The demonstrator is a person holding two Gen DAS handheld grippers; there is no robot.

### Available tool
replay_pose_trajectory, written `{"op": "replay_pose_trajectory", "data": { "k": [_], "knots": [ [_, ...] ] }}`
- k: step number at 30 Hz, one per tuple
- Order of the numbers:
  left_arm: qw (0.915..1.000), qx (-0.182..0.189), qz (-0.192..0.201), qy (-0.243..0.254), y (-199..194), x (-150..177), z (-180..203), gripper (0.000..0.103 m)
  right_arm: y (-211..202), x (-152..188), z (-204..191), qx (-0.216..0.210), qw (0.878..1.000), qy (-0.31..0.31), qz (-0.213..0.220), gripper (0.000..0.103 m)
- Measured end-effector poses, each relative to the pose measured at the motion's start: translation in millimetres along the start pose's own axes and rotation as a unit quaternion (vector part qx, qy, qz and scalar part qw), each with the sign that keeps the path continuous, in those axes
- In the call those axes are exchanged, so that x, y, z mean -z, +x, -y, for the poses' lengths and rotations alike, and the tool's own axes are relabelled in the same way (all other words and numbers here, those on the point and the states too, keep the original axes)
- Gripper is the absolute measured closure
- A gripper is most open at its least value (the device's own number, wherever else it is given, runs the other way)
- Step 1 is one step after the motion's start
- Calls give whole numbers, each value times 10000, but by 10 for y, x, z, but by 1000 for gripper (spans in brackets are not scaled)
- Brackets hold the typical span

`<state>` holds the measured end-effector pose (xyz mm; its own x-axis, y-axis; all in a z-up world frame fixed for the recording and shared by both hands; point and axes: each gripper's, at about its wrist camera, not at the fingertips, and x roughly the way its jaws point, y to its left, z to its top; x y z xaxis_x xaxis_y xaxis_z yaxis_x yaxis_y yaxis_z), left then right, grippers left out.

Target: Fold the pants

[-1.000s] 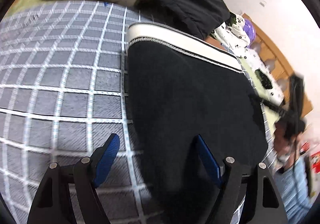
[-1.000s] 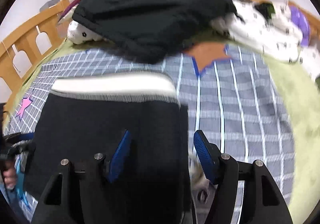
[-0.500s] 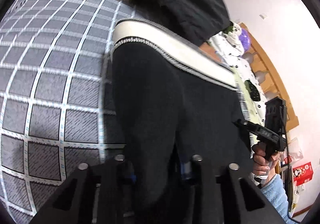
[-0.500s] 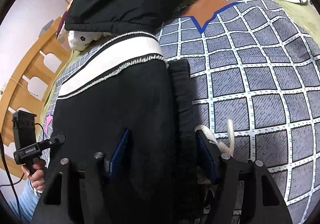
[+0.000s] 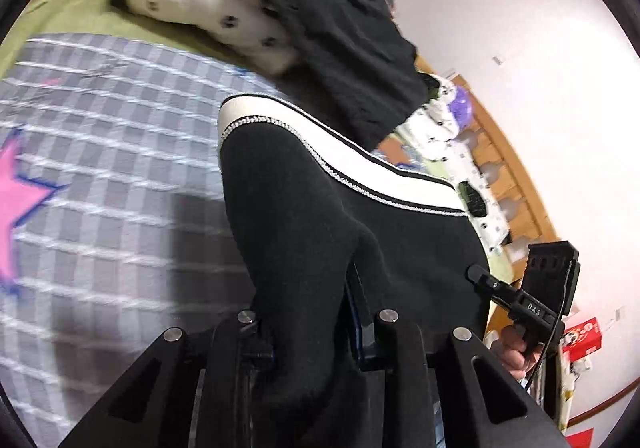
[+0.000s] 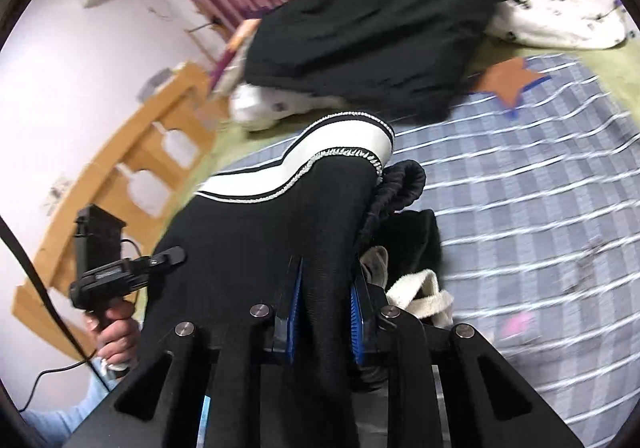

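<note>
In the left wrist view, the left gripper (image 5: 308,332) is clenched on a fold of the black pants (image 5: 320,216), its pads buried in cloth; a pink star (image 5: 16,200) shows to its left. In the right wrist view, the right gripper (image 6: 324,312) pinches the pants (image 6: 260,228); only here a white drawstring (image 6: 420,292) shows, just right of its fingers.

Each camera rides low and close behind its own fingers, looking along the black pants (image 5: 320,216) (image 6: 272,232) toward the heaped black garment (image 5: 340,32) (image 6: 360,36). Both views share the white band (image 5: 352,152) (image 6: 340,144) and checked bedspread (image 5: 100,168) (image 6: 540,188).
</note>
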<state>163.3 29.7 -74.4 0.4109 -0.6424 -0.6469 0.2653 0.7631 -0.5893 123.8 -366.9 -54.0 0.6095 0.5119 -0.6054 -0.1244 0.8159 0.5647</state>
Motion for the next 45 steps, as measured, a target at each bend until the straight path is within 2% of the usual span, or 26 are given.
{"op": "replay_pose_trajectory", "data": {
  "k": [2,4,5,7,8,9,10,11,12,15,16,17,20,22,24,27,31,32,34,35,37,38,40,43,45],
  "knots": [
    [9995,-309,-79,-11,-89,122,-256,79,214,152,-194,-171,9998,-43,-113,83],
    [9978,-609,-222,-103,6,267,-495,77,521,313,-307,-132,9992,-168,-328,83],
    [9968,-741,-278,-147,83,327,-589,75,682,401,-312,-17,9988,-246,-421,83],
    [9941,-1028,-342,-60,281,466,-704,65,888,547,-282,681,9954,-565,-376,78],
    [9926,-1168,-329,54,315,497,-694,55,956,599,-246,926,9925,-735,-317,75],
    [9910,-1292,-305,166,323,537,-671,48,969,665,-231,961,9905,-960,-234,75],
    [9896,-1384,-263,297,313,562,-625,48,970,668,-241,1001,9893,-1031,-266,73],
    [9888,-1425,-245,381,263,575,-603,48,956,649,-259,1130,9878,-1019,-318,64],
    [9862,-1563,-207,503,208,592,-559,48,914,615,-313,1366,9846,-1026,-380,62],
    [9770,-1930,-64,901,-30,702,-507,48,674,589,-498,1730,9789,-1064,-225,65],
    [9732,-2032,20,1077,-118,773,-465,48,557,581,-557,1654,9804,-1066,-37,65],
    [9703,-2091,94,1213,-194,830,-436,48,451,621,-654,1492,9824,-1114,135,65],
    [9646,-2062,234,1625,-486,1121,-336,48,414,784,-809,1398,9793,-1449,232,65],
    [9629,-1920,268,1878,-672,1367,-276,48,549,986,-851,1520,9720,-1792,30,65],
    [9614,-1834,198,2042,-762,1552,-250,47,703,1179,-780,1716,9671,-1869,-196,65],
    [9567,-1902,97,2199,-806,1817,-215,47,695,1376,-766,1877,9614,-2006,155,65],
    [9511,-2165,-23,2205,-595,1928,-194,48,632,1442,-769,1827,9636,-1939,207,65],
    [9457,-2352,-58,2240,-514,1958,-165,49,619,1455,-762,1812,9638,-1943,213,65],
    [9301,-2863,155,2295,-405,1973,-121,79,590,1473,-728,1765,9648,-1936,241,65],
    [9269,-3048,364,2161,-419,1954,-115,91,590,1475,-712,1761,9647,-1941,244,65],
    [9407,-2890,737,1619,-541,1912,-190,92,566,1531,-734,1777,9635,-1990,232,65],
    [9479,-2820,655,1331,-531,1888,-275,92,558,1555,-748,1781,9631,-2004,223,65],
    [9516,-2842,498,1062,-454,1904,-389,92,541,1587,-756,1779,9637,-1979,232,65],
    [9499,-2889,572,1046,-474,1954,-362,89,530,1624,-760,1790,9637,-1962,278,65],
    [9535,-2830,548,880,-503,1948,-383,88,530,1629,-765,1817,9632,-1958,283,65]
  ]
}}
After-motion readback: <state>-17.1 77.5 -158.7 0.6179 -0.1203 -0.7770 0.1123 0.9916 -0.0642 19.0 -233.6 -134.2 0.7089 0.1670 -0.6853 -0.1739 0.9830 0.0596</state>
